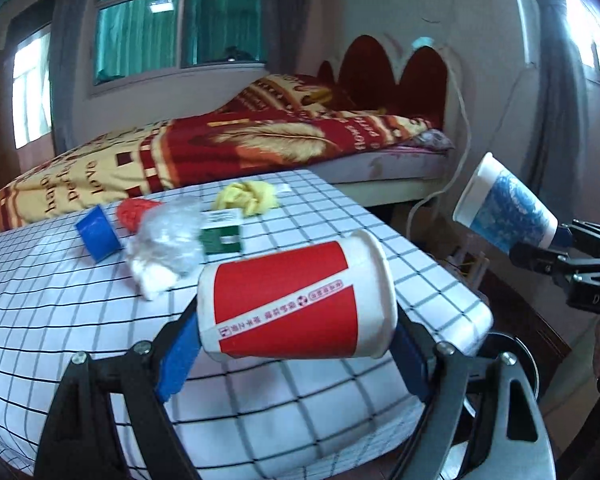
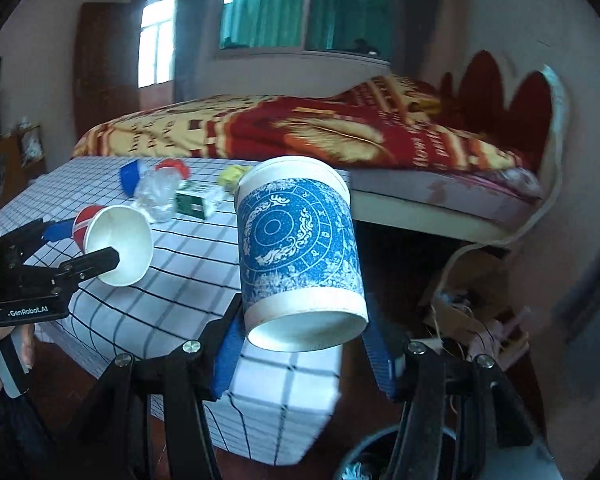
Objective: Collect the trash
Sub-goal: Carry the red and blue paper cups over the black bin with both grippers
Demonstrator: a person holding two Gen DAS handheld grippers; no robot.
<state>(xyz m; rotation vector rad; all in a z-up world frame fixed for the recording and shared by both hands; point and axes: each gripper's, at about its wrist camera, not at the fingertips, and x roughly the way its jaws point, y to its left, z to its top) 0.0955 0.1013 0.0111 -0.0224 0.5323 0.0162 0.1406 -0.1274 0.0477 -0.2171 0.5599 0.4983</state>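
**Carrying two paper cups toward the bin**

Gripping the red cup [image 1: 296, 300] sideways, end to end, our left tongs [image 1: 296, 350] clamp it above the checked table [image 1: 60, 320]. Our right tongs [image 2: 304, 344] pinch the blue cup [image 2: 300, 248] across its base, past the table's edge, with the bin [image 2: 364, 452] just below them, likely for dropping. Beyond the left tongs, wrappers [image 1: 168, 236] and a yellow wad [image 1: 248, 198] wait on the table.

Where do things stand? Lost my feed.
Left gripper shut on red cup. Right gripper shut on blue cup. Bin below, path clear.
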